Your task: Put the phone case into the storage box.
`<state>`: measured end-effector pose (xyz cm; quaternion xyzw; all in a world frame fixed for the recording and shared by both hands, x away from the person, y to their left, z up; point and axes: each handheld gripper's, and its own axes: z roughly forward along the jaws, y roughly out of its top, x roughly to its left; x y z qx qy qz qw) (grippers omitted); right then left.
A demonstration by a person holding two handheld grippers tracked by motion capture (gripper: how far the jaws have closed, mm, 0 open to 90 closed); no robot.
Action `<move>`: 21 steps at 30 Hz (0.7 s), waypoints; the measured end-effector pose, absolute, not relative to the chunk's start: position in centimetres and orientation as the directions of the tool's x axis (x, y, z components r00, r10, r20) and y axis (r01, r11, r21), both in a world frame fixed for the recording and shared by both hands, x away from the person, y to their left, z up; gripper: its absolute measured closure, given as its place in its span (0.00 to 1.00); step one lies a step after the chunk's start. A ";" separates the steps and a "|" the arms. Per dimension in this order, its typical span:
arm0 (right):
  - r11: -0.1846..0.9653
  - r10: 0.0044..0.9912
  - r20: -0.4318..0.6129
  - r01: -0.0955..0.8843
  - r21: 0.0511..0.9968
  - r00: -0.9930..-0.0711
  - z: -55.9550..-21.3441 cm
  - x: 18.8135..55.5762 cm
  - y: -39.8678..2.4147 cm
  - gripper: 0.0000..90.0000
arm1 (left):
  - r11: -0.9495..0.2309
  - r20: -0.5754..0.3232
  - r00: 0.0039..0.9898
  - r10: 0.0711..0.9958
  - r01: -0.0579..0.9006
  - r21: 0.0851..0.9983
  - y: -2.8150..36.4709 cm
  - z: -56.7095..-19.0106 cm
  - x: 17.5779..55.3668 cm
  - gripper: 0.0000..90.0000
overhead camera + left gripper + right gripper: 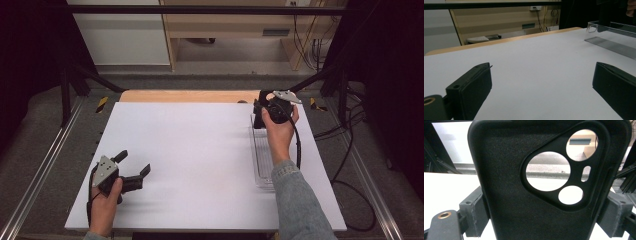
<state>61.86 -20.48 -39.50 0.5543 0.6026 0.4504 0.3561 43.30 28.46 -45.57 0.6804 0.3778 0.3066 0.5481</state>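
Note:
A black phone case [524,202] with a three-cornered camera cut-out stands upright between my right gripper's [544,212] jaws. Both pads press on its long edges. In the high view this right gripper [261,116] is at the table's far right, with the case [257,120] hanging over the far end of a clear plastic tray [262,157]. My left gripper [134,164] rests low over the near left of the white table top [190,150]. Its jaws stand wide apart with nothing between them, and the left gripper view [544,92] shows bare white surface there.
The clear tray [614,37] lies lengthwise along the table's right side. A wooden strip [190,96] runs along the far edge of the table. Black frame bars and cables [350,150] flank it, with wooden furniture [225,30] beyond.

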 end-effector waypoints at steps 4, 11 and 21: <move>-0.023 0.990 0.071 0.353 0.935 -0.124 -39.7 62.0 -20.6 0.15 | -0.112 0.001 0.529 0.849 0.178 0.978 28.5 -45.6 43.3 0.03; -0.038 0.990 0.082 0.344 0.938 -0.114 -40.0 62.2 -21.2 0.15 | -0.091 -0.017 0.522 0.853 0.182 0.979 28.7 -45.6 43.4 0.03; -0.029 0.991 0.073 0.349 0.937 -0.115 -39.9 62.2 -21.1 0.15 | -0.095 -0.014 0.525 0.851 0.181 0.979 28.6 -45.5 43.4 0.03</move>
